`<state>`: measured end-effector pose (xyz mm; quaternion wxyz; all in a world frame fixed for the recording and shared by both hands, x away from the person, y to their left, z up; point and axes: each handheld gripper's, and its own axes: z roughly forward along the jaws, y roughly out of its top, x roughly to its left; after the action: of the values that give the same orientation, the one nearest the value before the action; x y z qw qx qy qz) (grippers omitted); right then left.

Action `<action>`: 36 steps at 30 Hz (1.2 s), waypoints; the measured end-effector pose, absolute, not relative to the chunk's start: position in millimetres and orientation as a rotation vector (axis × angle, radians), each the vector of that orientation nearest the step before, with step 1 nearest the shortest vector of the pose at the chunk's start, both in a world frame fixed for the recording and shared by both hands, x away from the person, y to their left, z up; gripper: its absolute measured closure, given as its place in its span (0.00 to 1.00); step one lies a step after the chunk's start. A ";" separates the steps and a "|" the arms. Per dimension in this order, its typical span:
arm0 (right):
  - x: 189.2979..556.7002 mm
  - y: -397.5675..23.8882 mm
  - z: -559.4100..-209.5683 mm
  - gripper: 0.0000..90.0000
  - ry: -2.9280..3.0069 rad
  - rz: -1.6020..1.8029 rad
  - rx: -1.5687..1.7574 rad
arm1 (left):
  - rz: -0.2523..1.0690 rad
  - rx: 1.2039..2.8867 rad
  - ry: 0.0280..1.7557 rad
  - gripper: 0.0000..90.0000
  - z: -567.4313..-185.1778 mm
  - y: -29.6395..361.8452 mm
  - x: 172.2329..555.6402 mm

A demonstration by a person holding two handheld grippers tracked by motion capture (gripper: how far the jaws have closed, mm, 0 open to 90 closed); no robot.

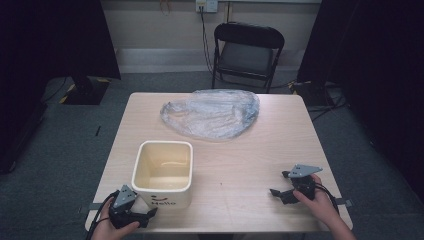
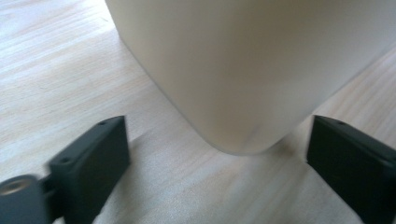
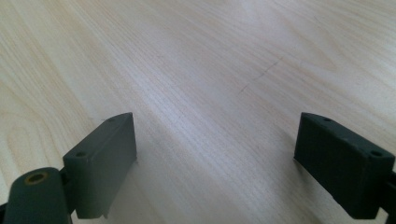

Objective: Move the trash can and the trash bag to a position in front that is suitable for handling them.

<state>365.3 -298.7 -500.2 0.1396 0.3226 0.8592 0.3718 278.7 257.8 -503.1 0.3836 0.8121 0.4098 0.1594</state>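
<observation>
At the lower left of the high view the left gripper [image 1: 150, 214] rested with jaws wide and empty, just beside a corner of the cream bin [image 1: 163, 172]; the right gripper [image 1: 276, 191], lower right, was likewise spread and empty. Beyond, at upper centre, lay the clear plastic bag [image 1: 212, 114]. Nothing seemed started; the next move would probably be reaching for the bag.

Black folding chair [image 1: 248, 52] behind wooden table [image 1: 260, 165] — grey carpet [image 1: 65, 145], pale wall [image 1: 160, 22].

"Hello" on cream square container [image 1: 162, 196] front.
</observation>
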 end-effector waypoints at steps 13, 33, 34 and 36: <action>365.5 -299.2 -500.0 0.13 2.486 1.072 0.927 | 0.385 2.146 1.032 0.17 -488.9 254.5 271.8; 365.5 -299.2 -500.0 0.13 2.486 1.073 0.927 | 0.295 2.155 1.088 0.18 -482.2 251.7 270.2; 365.5 -299.2 -500.0 0.13 2.486 1.072 0.927 | 0.299 2.150 1.094 0.18 -480.9 251.5 271.1; 365.5 -299.2 -500.0 0.13 2.486 1.072 0.927 | 0.299 2.140 1.092 0.18 -477.8 250.9 272.6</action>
<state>365.5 -299.2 -500.0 0.1396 0.3206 0.8602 0.3711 272.6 250.9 -477.8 0.3527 0.8271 0.4221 0.1158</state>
